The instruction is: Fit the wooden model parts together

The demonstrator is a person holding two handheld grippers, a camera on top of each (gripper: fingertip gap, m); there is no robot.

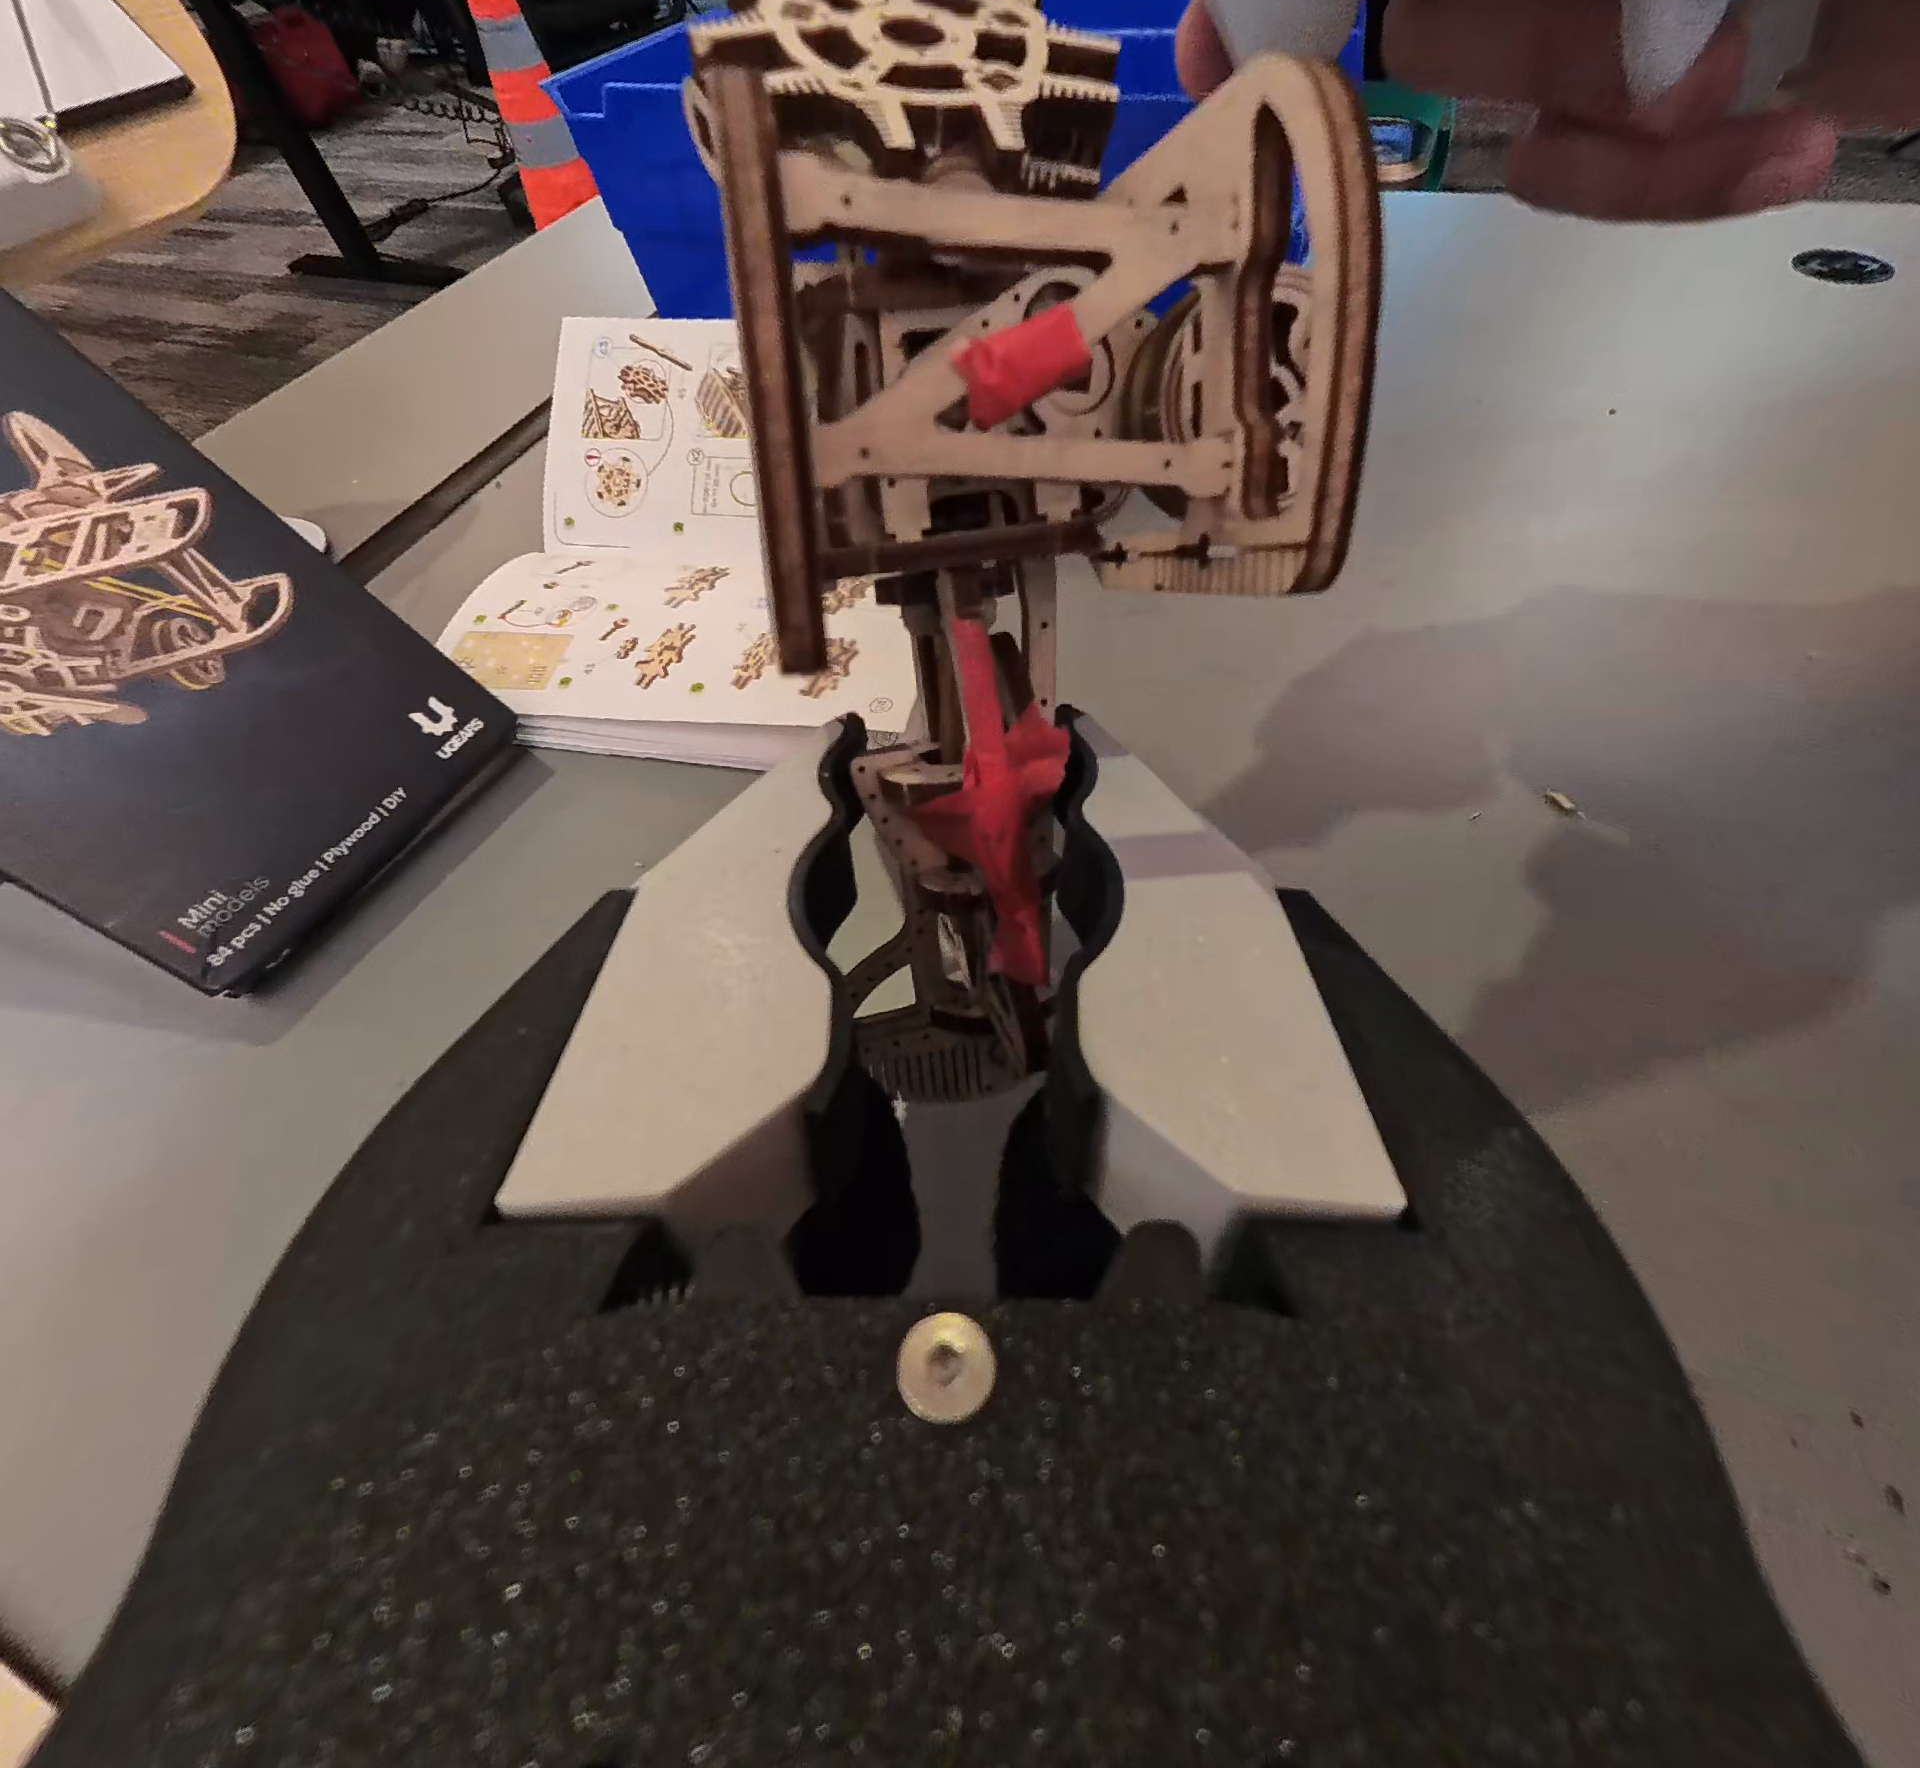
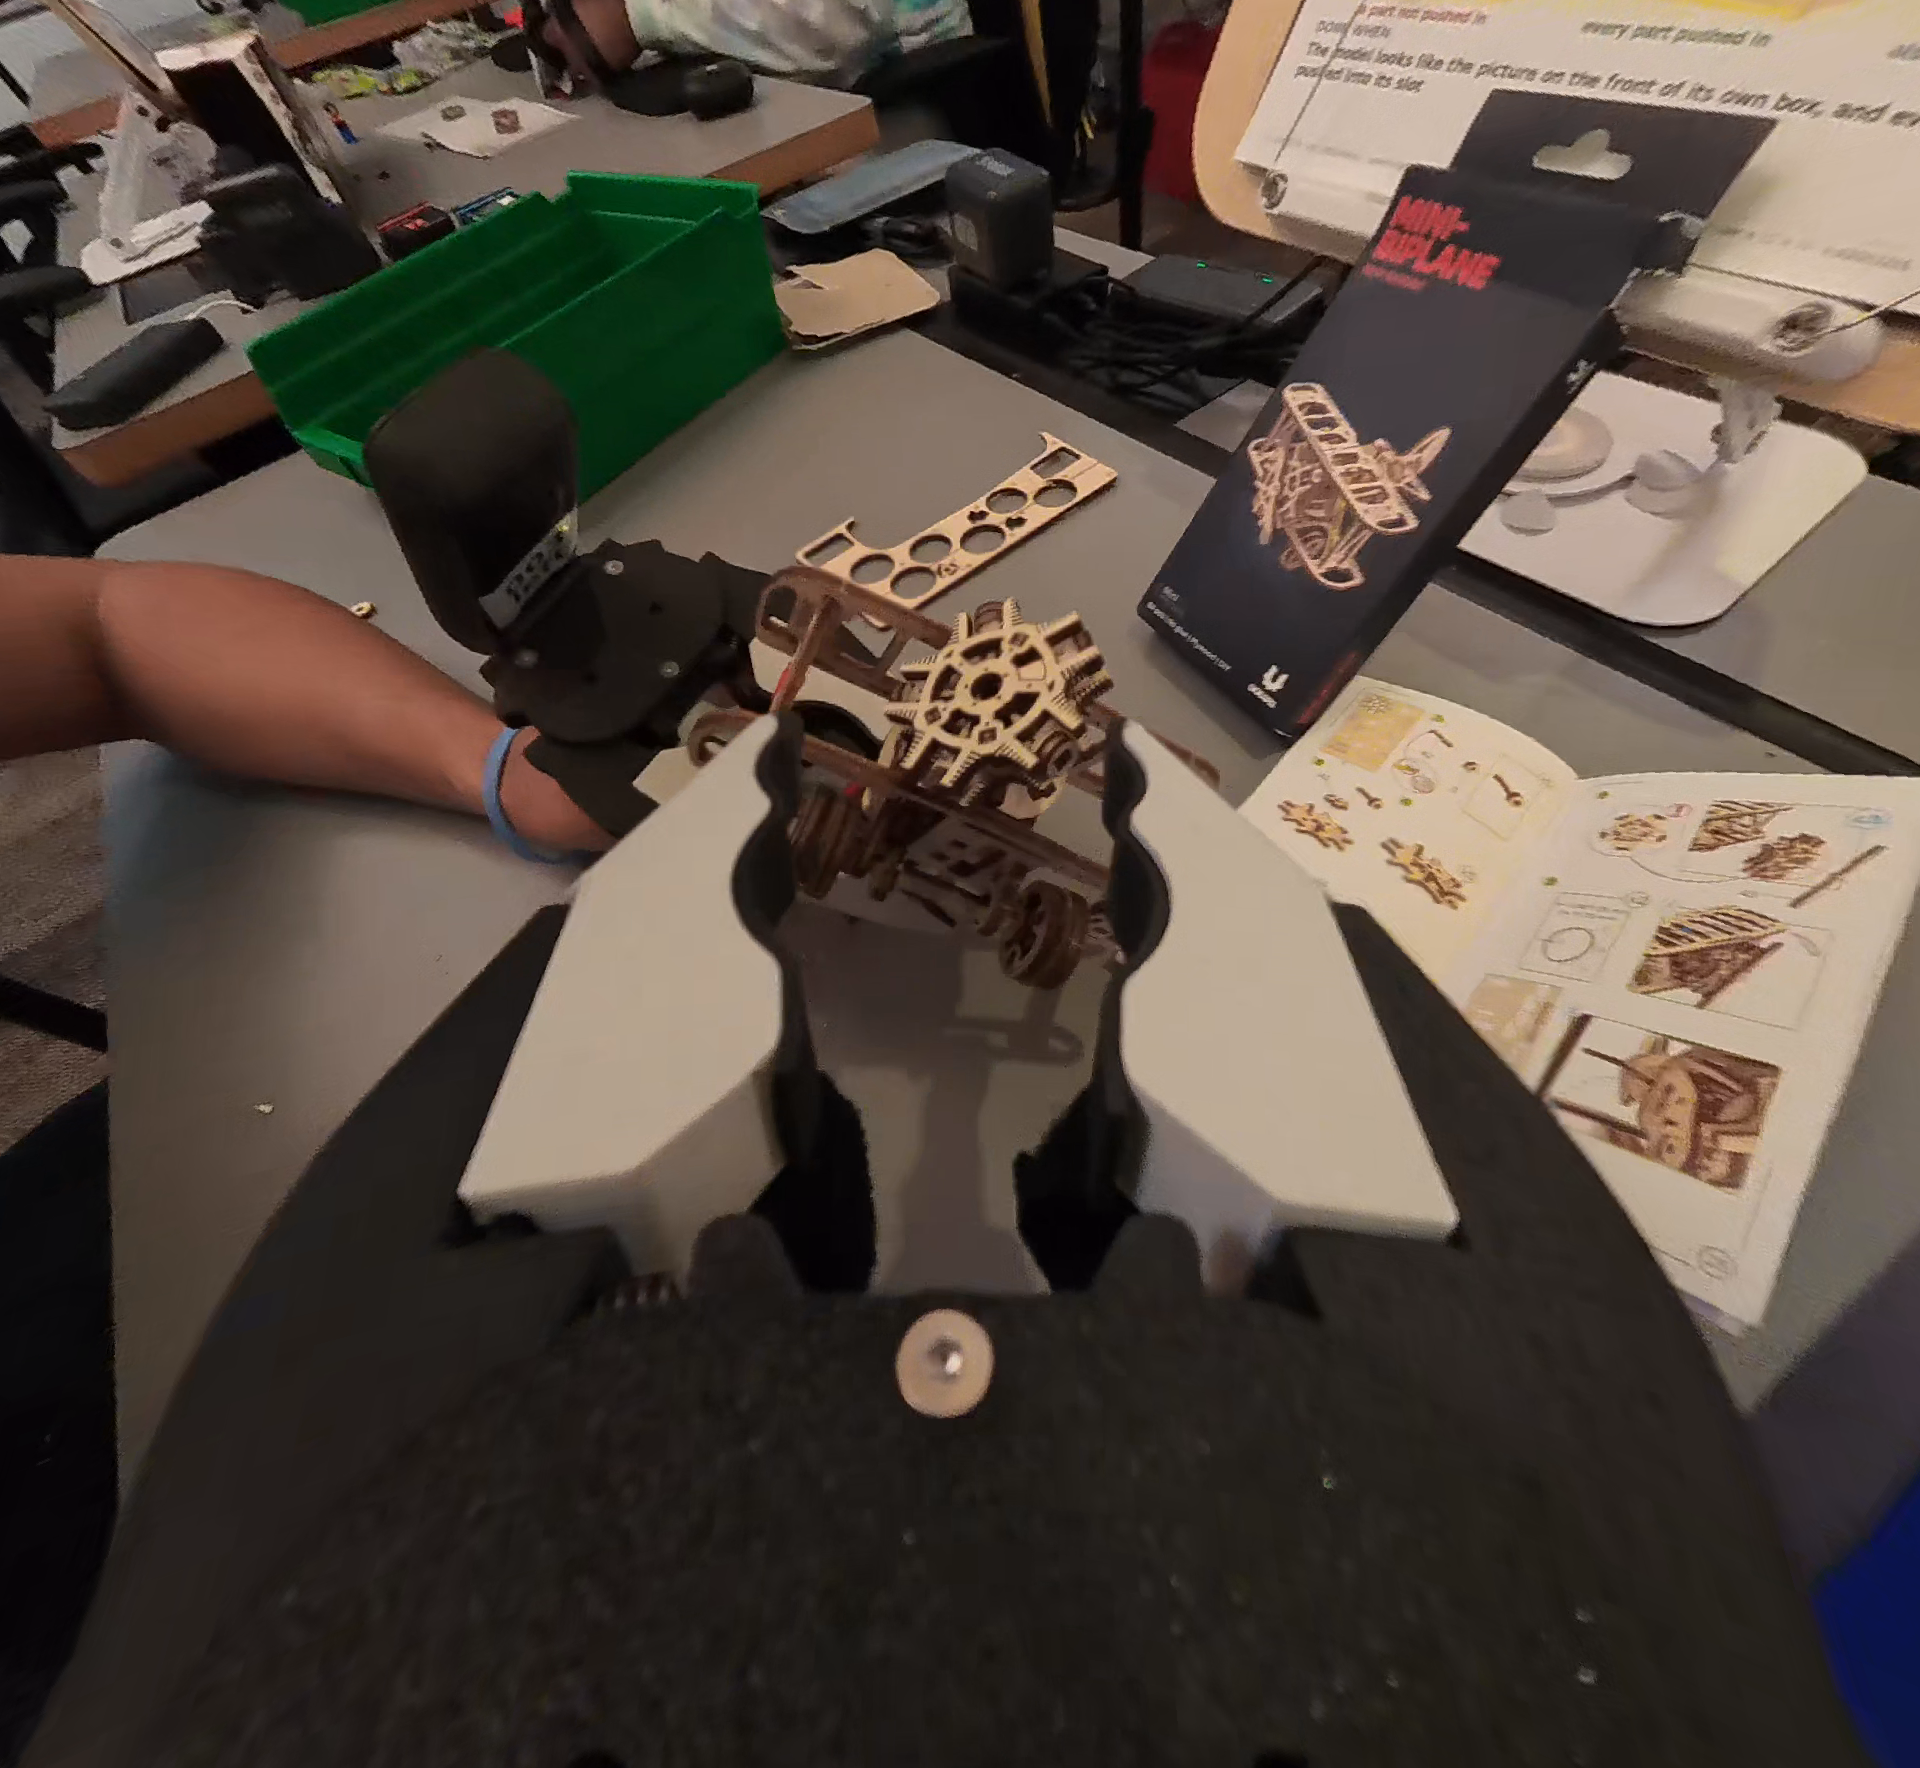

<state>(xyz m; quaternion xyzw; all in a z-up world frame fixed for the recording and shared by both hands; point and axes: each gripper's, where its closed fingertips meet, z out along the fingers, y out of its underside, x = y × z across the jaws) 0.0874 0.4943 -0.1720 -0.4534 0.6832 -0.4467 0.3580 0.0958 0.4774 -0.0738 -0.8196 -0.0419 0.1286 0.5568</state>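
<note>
From the left wrist view, the left gripper (image 1: 961, 897) is clamped on the tail of the wooden biplane model (image 1: 1029, 316), holding it nose-up above the grey table (image 1: 1558, 679). From the right wrist view, the right gripper (image 2: 951, 845) stands spread wide and empty, the model (image 2: 966, 762) just beyond its fingertips.
</note>
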